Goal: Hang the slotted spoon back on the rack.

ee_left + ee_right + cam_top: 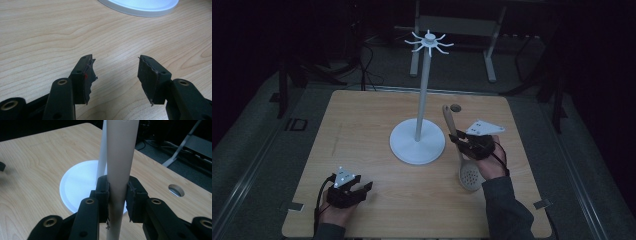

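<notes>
Right of the white stand [417, 141], a slotted spoon [460, 152] is clamped by its handle in the right hand-held gripper [464, 144]; the left hand-held gripper [360, 189] is held partly open, empty.

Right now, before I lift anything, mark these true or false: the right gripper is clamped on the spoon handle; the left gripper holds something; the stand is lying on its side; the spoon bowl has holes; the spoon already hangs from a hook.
1. The right gripper is clamped on the slotted spoon by its handle. True.
2. The left gripper holds something. False: its jaws stand apart over bare table.
3. The white stand lies on its side. False: it stands upright on its round base.
4. The spoon's bowl has holes. True.
5. The spoon hangs from a hook. False: its bowl is low, near the tabletop.
</notes>
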Available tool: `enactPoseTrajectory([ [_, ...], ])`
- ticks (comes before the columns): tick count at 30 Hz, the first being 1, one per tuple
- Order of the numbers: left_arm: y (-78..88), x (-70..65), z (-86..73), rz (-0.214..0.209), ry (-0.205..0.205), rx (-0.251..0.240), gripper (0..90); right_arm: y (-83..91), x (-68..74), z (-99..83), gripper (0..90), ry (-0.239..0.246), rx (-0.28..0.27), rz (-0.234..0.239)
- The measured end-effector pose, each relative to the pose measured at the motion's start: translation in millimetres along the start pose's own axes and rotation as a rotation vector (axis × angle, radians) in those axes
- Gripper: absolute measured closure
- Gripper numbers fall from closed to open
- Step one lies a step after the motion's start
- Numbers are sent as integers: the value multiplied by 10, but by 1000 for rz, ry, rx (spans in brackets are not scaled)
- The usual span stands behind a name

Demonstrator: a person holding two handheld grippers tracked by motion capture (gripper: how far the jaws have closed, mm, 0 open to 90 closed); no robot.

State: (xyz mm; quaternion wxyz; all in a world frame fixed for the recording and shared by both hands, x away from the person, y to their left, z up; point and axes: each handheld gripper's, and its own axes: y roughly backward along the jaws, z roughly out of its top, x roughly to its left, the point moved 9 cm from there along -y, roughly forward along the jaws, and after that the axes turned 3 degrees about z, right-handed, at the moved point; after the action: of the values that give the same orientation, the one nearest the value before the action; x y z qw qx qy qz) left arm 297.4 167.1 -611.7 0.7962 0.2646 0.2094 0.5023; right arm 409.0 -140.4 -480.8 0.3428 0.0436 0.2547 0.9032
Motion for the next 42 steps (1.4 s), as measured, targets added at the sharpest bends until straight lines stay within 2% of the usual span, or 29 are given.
enactPoseTrajectory([
  [21,-5,1,-12,6,-10,11,473,70,-47,192,736,-5,-59,-12],
  [42,3,14,-2,17,-5,1,486,115,-67,382,736,2,-113,-17],
])
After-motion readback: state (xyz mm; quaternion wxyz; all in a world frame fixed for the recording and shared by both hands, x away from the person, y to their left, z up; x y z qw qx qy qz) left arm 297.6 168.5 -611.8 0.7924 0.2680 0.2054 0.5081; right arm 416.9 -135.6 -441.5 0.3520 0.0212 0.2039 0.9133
